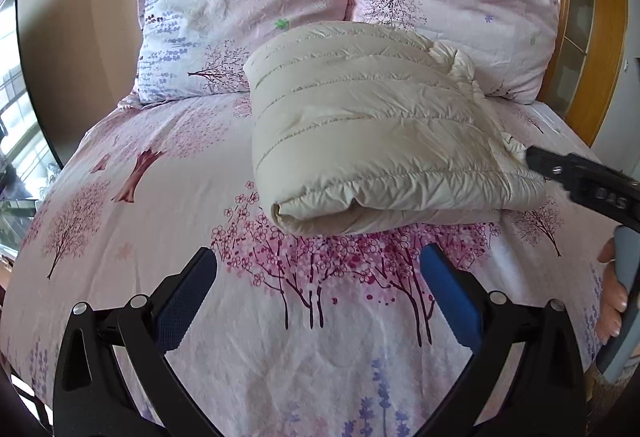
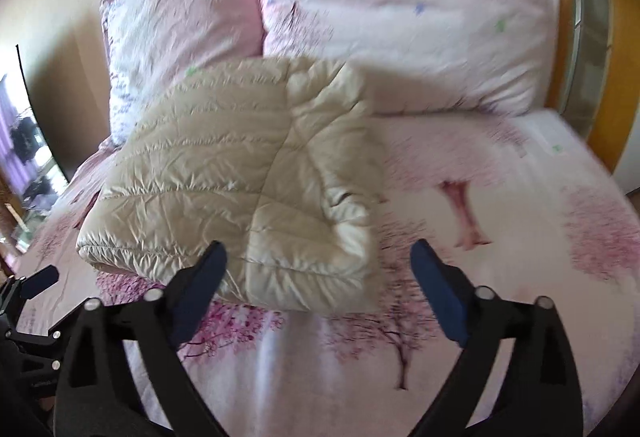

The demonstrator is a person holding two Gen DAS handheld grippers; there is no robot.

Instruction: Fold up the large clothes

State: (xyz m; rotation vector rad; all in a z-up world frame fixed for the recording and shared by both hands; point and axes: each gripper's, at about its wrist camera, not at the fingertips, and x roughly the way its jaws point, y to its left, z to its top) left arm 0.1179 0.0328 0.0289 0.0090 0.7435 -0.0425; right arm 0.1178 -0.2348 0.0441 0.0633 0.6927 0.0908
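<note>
One folded jacket [image 1: 372,125] and two pillows [image 1: 240,9] on bed [image 1: 120,221]; both grippers' [image 1: 318,285] jaws spread, empty.

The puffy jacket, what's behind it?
Behind the folded jacket two flowery pillows lean on the wall. Their lower parts and the sheet underneath are covered.

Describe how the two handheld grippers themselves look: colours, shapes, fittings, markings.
The left gripper has glossy black forked arms with round silver pivot bolts and two flat blue textured finger pads. The right gripper is built the same. From the left wrist camera, its black body carries embossed lettering and sits on a grey handle gripped by a bare hand.
</note>
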